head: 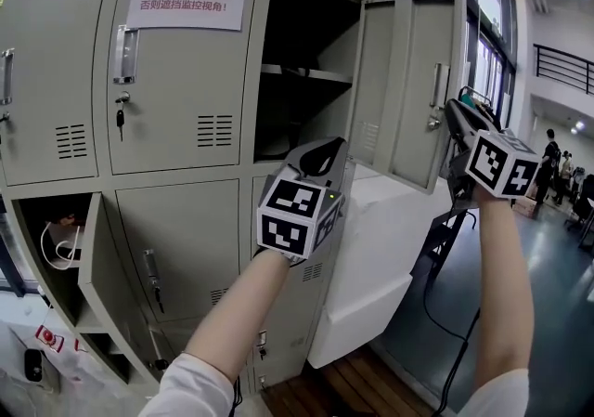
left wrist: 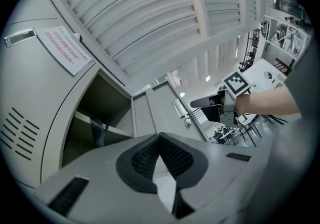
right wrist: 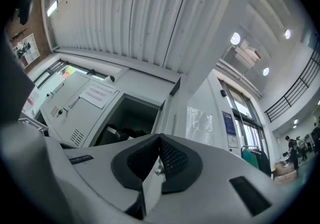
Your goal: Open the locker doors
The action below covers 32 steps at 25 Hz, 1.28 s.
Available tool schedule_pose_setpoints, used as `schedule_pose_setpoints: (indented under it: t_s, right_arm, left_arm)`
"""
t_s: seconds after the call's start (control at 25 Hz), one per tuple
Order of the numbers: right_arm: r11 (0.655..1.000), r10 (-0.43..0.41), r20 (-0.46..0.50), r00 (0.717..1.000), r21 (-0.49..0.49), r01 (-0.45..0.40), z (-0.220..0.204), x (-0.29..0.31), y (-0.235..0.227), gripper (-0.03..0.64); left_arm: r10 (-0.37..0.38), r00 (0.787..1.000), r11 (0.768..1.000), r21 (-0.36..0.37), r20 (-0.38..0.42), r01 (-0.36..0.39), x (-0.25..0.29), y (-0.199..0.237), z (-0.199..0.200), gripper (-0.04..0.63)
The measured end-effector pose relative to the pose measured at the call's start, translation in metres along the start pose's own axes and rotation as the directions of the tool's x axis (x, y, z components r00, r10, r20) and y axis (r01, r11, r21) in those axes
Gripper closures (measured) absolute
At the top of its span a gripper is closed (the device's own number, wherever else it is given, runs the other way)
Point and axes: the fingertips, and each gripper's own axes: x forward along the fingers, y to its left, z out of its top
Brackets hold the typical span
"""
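- jaws of my left gripper (left wrist: 159,137) are sitting pressed together on nothing, hanging in front of the lower lockers.
- further out, my right gripper (right wrist: 159,140) is pinching a small metal piece, which i'm judging to be the lock key (right wrist: 159,170), on the upper right door (head: 408,81); that door is standing swung wide.
- i'm reckoning this door is nearly done; next i'm letting go and reaching across to the closed door with the notice (head: 176,81), aiming for its handle (head: 125,53).

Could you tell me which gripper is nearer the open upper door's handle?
Right. The right gripper is beside the handle, on the open door; the left gripper is lower, apart.
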Motion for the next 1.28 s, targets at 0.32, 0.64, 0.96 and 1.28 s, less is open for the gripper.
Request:
schedule_pose_setpoints:
  t_s: [0.32,0.64,0.96,1.28]
  right_arm:
    - [0.994,0.093,0.097,0.991,-0.064,-0.087,-0.025,-0.019,0.058,0.595]
    - [0.973,0.224,0.119,0.967,-0.078,-0.216,-0.065,-0.042,0.134,0.597]
    - [0.945,0.328,0.167,0.930,-0.043,-0.326,-0.092,-0.069,0.200,0.598]
    - [0.925,0.380,0.101,0.919,-0.061,-0.376,-0.134,-0.094,0.249,0.598]
  left_arm:
    - [0.047,0.999,0.999,-0.014,-0.001,-0.047,-0.027,0.012,-0.021,0.588]
    - [0.060,0.998,0.998,0.014,0.027,-0.060,-0.057,0.006,-0.032,0.588]
    - [0.053,0.998,0.997,0.049,-0.026,-0.052,-0.084,-0.006,-0.063,0.588]
    - [0.017,1.000,1.000,-0.010,-0.007,-0.017,-0.123,-0.022,-0.086,0.588]
